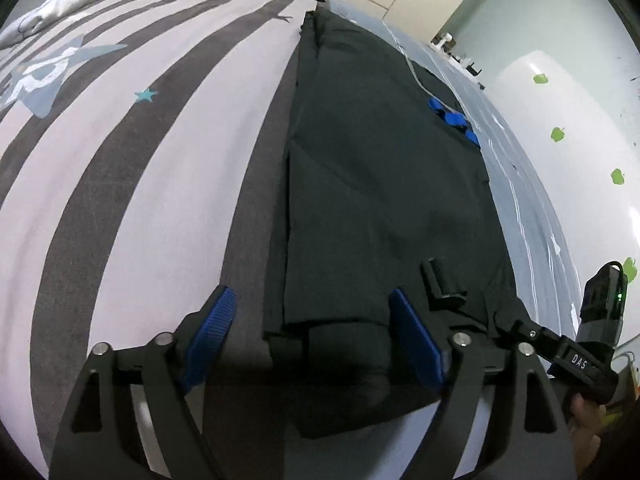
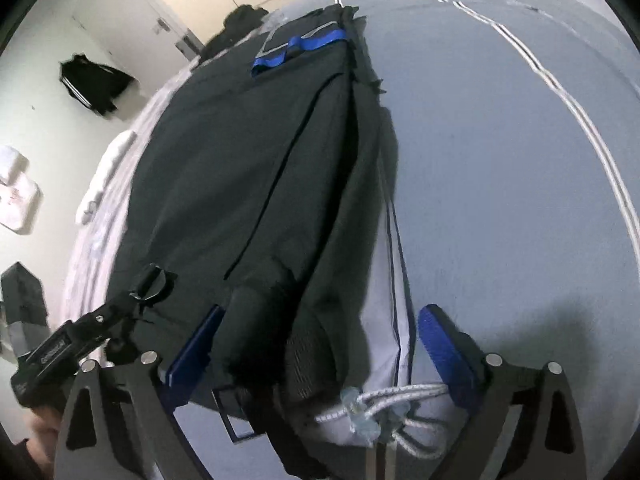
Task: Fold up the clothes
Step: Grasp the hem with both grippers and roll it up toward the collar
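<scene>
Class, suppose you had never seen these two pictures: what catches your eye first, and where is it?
A long dark garment lies lengthwise on the striped bed, its near end between both open grippers. A blue strap marks its far end, and a white drawstring lies by the right gripper.

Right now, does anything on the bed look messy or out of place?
Mostly tidy: the dark garment lies flat and folded lengthwise. One loose end: its white drawstring spills out in a tangled loop at the near edge, between the right gripper's open fingers.
</scene>
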